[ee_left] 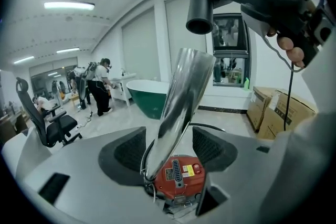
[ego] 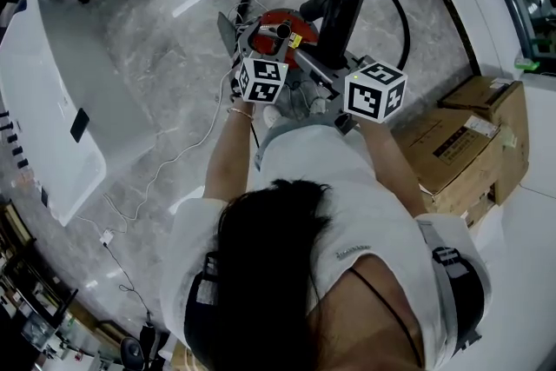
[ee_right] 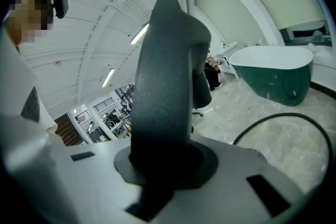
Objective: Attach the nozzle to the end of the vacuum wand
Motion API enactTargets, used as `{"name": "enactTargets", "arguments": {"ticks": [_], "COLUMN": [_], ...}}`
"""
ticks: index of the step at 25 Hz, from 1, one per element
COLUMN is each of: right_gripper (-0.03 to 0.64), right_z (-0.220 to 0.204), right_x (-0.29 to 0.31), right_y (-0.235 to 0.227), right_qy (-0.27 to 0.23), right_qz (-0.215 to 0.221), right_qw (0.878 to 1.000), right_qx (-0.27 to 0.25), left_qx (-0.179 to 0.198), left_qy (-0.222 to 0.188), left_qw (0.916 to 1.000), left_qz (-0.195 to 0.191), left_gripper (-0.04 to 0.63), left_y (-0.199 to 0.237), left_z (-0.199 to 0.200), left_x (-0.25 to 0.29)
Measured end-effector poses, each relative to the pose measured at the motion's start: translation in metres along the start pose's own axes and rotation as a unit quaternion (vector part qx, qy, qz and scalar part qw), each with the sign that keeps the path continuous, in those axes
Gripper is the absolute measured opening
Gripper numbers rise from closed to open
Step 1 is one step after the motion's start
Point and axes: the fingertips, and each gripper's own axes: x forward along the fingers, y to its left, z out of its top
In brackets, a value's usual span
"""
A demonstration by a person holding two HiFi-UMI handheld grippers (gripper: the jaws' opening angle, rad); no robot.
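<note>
Nozzle (ee_right: 163,86), dark and thick, sits pinched tight in your right gripper (ee_right: 165,165), covering its jaws. Your left gripper (ee_left: 168,152) is spread around the shiny wand (ee_left: 181,97); contact is unclear, and the wand's foot is hard to make out beside the red vacuum (ee_left: 181,178)

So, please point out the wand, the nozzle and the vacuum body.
wand (ee_left: 181,107), left gripper view, middle of tube
nozzle (ee_right: 160,86), right gripper view, its black middle
vacuum body (ee_left: 179,178), left gripper view, red top
</note>
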Motion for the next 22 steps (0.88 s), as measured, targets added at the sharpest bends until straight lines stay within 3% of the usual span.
{"name": "enactTargets", "arguments": {"ticks": [5,13,18,22], "right_gripper": [0.058,0.058,0.058,0.058], "right_z": [-0.002,-0.007,-0.007,-0.011], "right_x": [-0.004,0.000,0.003,0.003], "right_y": [-0.002,-0.001,0.000,0.000], "right_qy": [0.004,0.017,0.025,0.034], "right_qz": [0.005,0.018,0.027,0.033], "right_qw": [1.000,1.000,0.999,0.999], "right_qx": [0.006,0.007,0.009,0.006], "left_qx": [-0.006,0.052,0.052,0.060], "left_qy": [-0.002,-0.003,-0.001,-0.002], "left_qw": [1.0000,0.9986,0.9986,0.9982], "left_qz": [-0.004,-0.008,-0.006,-0.004], "left_gripper": [0.278,0.275,0.166,0.164], "left_y": [-0.001,0.000,-0.002,-0.006], "left_z": [-0.002,0.004,0.003,0.002], "left_x": [0.004,0.011,0.011,0.011]}}
